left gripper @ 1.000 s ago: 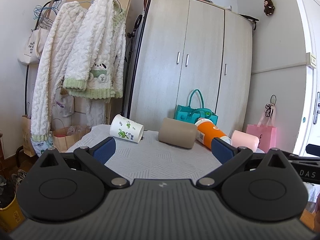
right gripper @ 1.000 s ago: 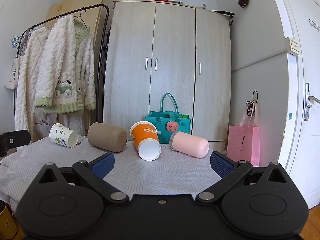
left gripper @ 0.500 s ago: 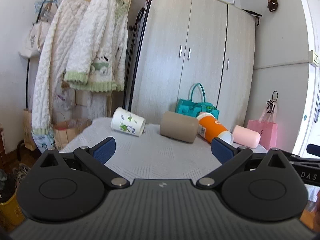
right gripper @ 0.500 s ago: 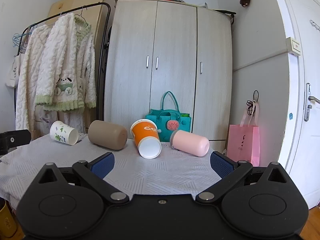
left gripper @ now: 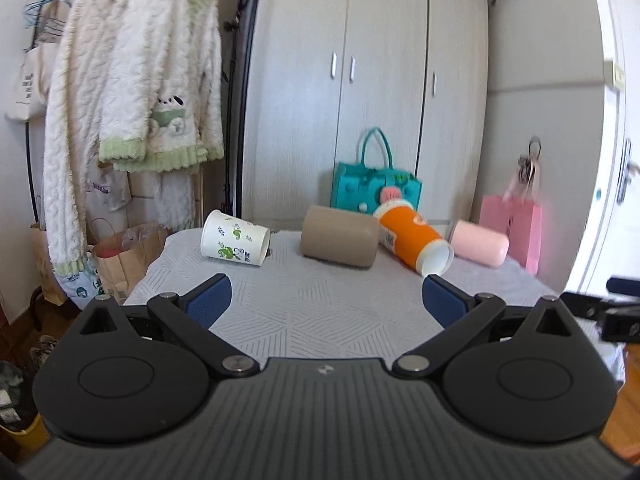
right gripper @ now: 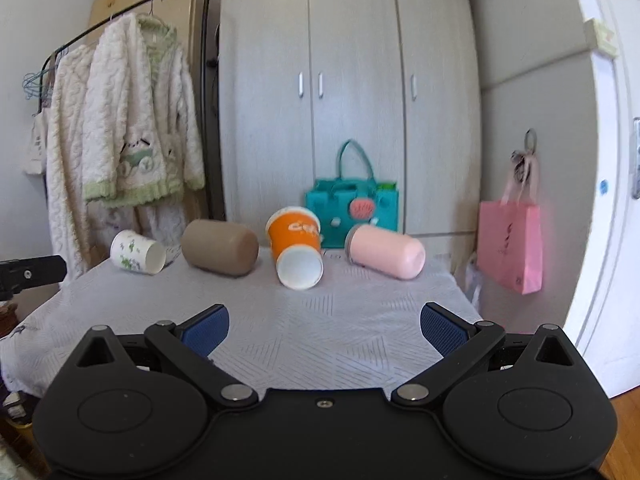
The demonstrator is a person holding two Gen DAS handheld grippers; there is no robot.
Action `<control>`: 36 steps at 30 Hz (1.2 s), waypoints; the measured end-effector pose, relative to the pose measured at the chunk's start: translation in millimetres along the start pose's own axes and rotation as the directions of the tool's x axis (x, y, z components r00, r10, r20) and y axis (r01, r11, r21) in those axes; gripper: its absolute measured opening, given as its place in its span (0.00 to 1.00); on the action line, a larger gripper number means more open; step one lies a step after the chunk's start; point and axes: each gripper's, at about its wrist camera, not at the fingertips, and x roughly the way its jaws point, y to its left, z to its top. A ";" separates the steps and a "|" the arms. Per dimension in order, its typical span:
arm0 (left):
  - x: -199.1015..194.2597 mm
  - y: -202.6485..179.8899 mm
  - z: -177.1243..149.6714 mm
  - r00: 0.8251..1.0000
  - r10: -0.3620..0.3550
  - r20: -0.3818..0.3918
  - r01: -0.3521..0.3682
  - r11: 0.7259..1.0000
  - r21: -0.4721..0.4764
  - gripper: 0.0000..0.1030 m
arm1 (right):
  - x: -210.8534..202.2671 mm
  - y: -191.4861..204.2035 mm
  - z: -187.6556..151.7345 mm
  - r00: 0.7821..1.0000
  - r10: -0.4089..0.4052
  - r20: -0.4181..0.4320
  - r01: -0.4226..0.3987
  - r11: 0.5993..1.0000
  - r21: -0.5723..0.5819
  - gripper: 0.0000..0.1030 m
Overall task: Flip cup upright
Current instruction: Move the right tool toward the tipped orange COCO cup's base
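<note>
Four cups lying on their sides along the far part of the desk [right gripper: 360,332], white leaf-print cup [left gripper: 234,244], brown cup [right gripper: 220,247], orange cup [right gripper: 297,246], pink cup [right gripper: 386,251], left tool [left gripper: 326,300] wide open and empty, right tool [right gripper: 325,326] likewise, both short of the cups

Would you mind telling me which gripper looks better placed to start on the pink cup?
Probably the right gripper. In its view the pink cup, lying on its side, sits just right of centre ahead. For the left gripper, the pink cup lies far right, past the orange cup. Both grippers are open.
</note>
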 end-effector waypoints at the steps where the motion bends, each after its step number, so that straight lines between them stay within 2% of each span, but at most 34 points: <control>1: 4.3 -1.5 4.5 1.000 -0.001 -0.021 0.001 1.000 0.009 1.00 | 1.8 -3.5 4.4 1.000 0.025 -0.016 -0.025 1.000 -0.002 1.00; 6: 31.2 -6.4 25.9 0.992 -0.030 -0.120 0.029 1.000 -0.011 1.00 | 20.0 -16.1 31.1 0.980 0.183 -0.079 -0.184 0.983 -0.006 1.00; 9: 50.1 -11.9 38.4 0.979 -0.083 -0.184 0.084 0.996 -0.002 1.00 | 35.6 -19.9 45.5 0.947 0.288 -0.141 -0.291 0.957 -0.004 1.00; 12: 67.3 -18.3 51.3 0.970 -0.087 -0.228 0.085 0.996 -0.019 1.00 | 49.9 -17.2 59.2 0.923 0.333 -0.194 -0.343 0.939 -0.016 1.00; 16: 91.0 -24.8 68.8 0.957 -0.099 -0.272 0.093 0.995 -0.032 1.00 | 65.7 -14.1 76.5 0.908 0.352 -0.226 -0.373 0.926 -0.056 1.00; 19: 107.8 -32.0 76.5 0.954 -0.124 -0.271 0.131 0.991 0.007 1.00 | 80.2 -10.7 88.2 0.901 0.354 -0.250 -0.388 0.916 -0.103 1.00; 21: 120.9 -36.9 79.5 0.950 -0.116 -0.288 0.126 0.992 0.016 1.00 | 91.4 -8.6 94.4 0.899 0.348 -0.265 -0.390 0.912 -0.125 1.00; 25: 145.1 -41.7 81.1 0.937 -0.139 -0.319 0.149 0.989 0.005 1.00 | 120.5 -4.1 100.3 0.891 0.335 -0.306 -0.401 0.897 -0.185 1.00; 28: 160.5 -42.1 79.0 0.936 -0.132 -0.325 0.144 0.990 0.013 1.00 | 143.1 -5.6 94.4 0.895 0.311 -0.319 -0.388 0.896 -0.215 1.00; 31: 175.5 -41.9 76.6 0.933 -0.116 -0.340 0.132 0.991 0.023 1.00 | 165.2 -7.7 91.0 0.881 0.324 -0.346 -0.408 0.889 -0.206 1.00; 36: 194.0 -31.5 79.2 0.922 -0.136 -0.362 0.137 0.990 -0.024 1.00 | 195.4 -4.8 94.9 0.856 0.346 -0.385 -0.441 0.877 -0.191 1.00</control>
